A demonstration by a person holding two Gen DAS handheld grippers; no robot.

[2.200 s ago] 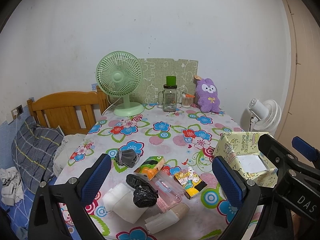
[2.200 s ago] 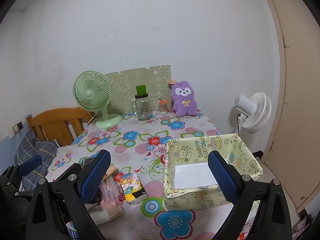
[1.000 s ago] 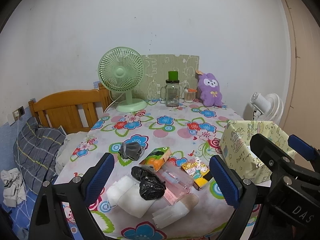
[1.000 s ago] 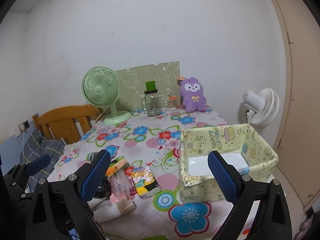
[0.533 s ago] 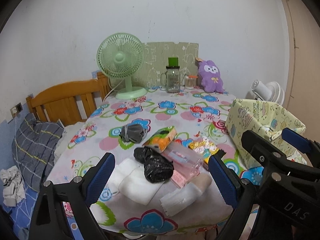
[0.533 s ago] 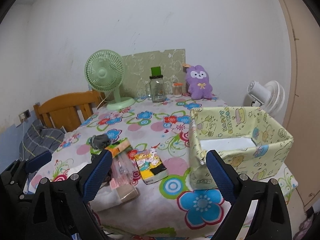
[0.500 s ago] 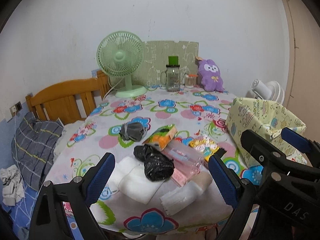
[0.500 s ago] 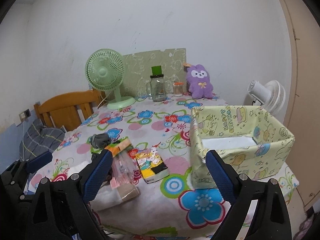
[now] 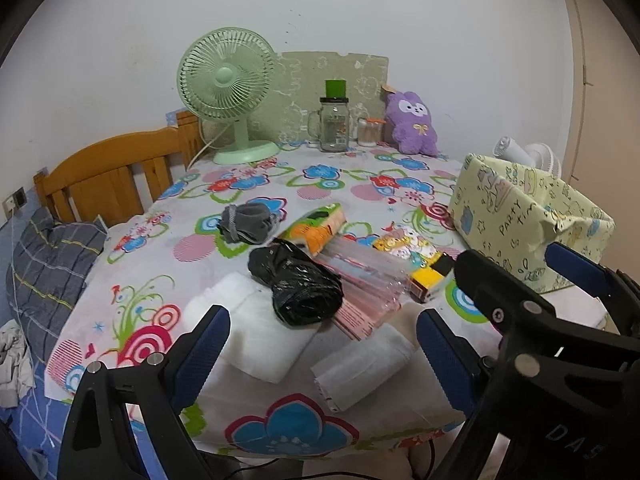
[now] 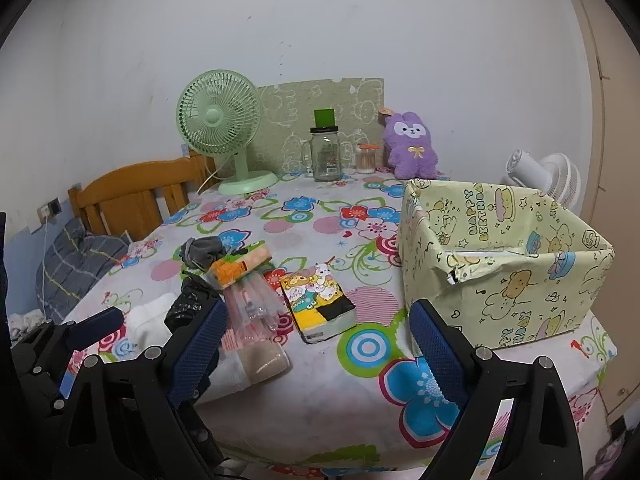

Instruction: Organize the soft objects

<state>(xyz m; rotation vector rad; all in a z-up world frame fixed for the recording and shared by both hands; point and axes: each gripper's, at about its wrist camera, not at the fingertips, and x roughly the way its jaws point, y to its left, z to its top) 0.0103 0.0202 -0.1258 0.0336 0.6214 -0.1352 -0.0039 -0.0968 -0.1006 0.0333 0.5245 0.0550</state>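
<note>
Both tongs have sunk toward the near edge since the earlier frames, so I now see the counter [image 9: 256,184] from a lower angle, and the jaws of my right tongs [image 10: 318,338] have just been closing a little with nothing between them. Largest of the task's things is the yellow gift-wrapped box [image 10: 504,280], open-topped on the right side of the counter, which I take to be where the soft things go. Left of it lies the heap: white folded cloths [image 9: 260,332] nearest me, a black plastic bag [image 9: 298,280] on top of them, a pink clear packet [image 9: 360,276] leaning across, a cartoon tissue pack [image 10: 320,300], an orange-green pack [image 9: 316,228] and a grey balled sock [image 9: 248,222] furthest back. My left tongs [image 9: 320,344] stand wide open and empty over the white cloths; the right tongs are likewise wide and hold nothing, hovering between the heap and the box. To do this well I would take the top item first, pinching the bag at its middle so it does not drag the cloths off the edge. Well behind stand a green fan [image 9: 228,92], a glass jar [image 9: 334,124] and a purple plush [image 9: 414,124], none in the way; only the packet crowds the bag.
</note>
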